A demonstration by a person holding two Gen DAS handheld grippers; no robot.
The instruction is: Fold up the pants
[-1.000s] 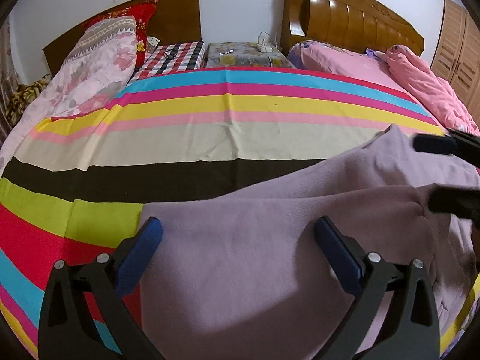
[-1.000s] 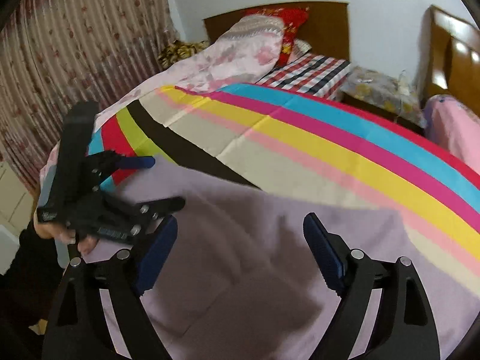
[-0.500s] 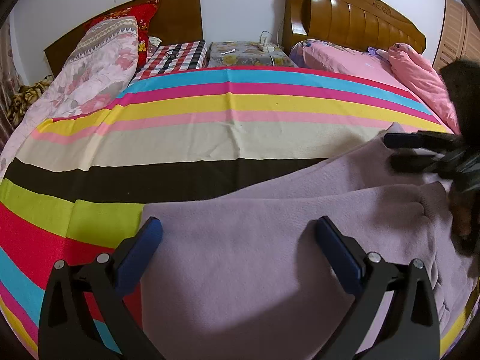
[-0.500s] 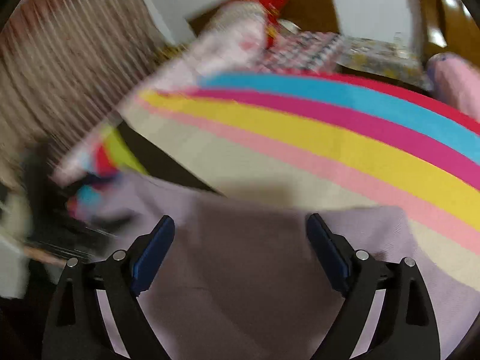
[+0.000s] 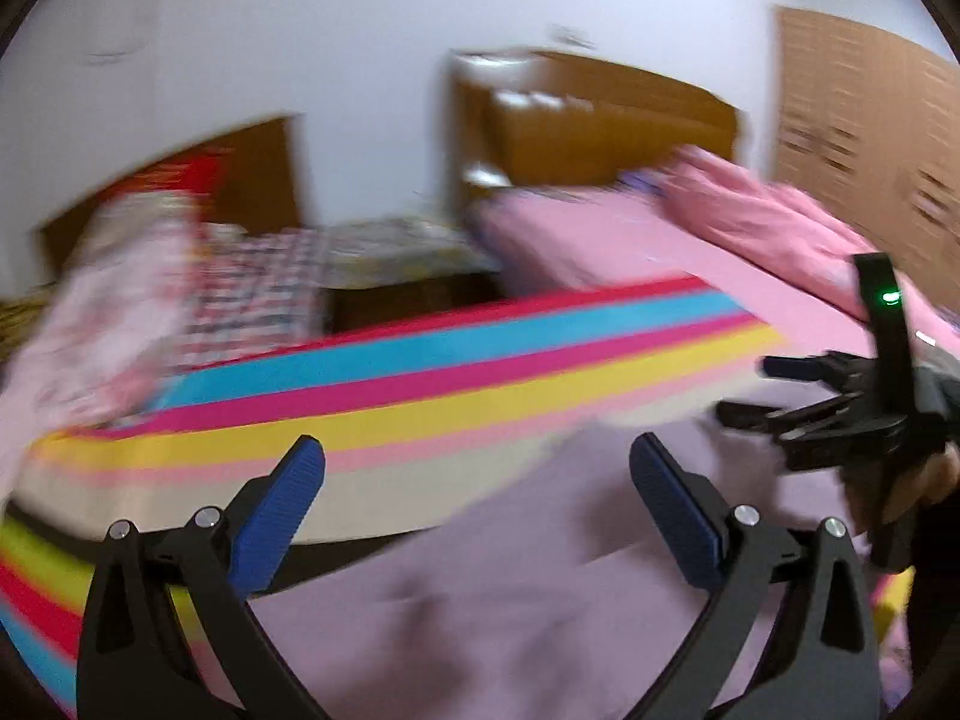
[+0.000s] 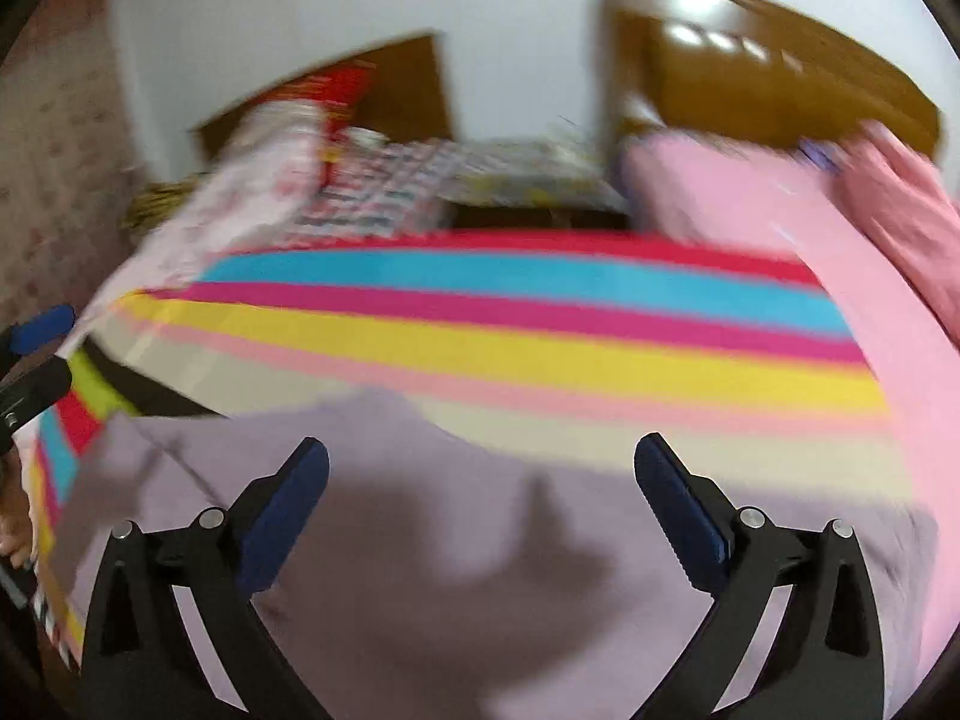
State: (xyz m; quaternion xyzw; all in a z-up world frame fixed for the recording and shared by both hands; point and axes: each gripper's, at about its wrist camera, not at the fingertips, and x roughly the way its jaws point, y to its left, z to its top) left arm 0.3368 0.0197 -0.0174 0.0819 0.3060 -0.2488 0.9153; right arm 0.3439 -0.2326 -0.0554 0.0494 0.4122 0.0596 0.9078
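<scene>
Lilac pants [image 5: 510,588] lie spread on a striped bedspread [image 5: 420,372], filling the lower part of both views [image 6: 480,540]. Both views are motion-blurred. My left gripper [image 5: 477,480] is open and empty above the pants. My right gripper [image 6: 480,480] is open and empty above the pants. The right gripper also shows at the right edge of the left wrist view [image 5: 756,390], open, over the pants' far end. A blue fingertip [image 6: 42,324] of the left gripper shows at the left edge of the right wrist view.
A second bed with pink bedding [image 5: 690,240] and a wooden headboard [image 5: 600,114] stands to the right. Pillows [image 6: 270,180] and a checked cloth [image 6: 384,192] lie at the head of the striped bed. A bedside table [image 5: 408,252] sits between the beds.
Both grippers have lifted and tilted up, so more wall shows and the frames are blurred. The right gripper stays open over the pants' far end. Nothing was grasped.
</scene>
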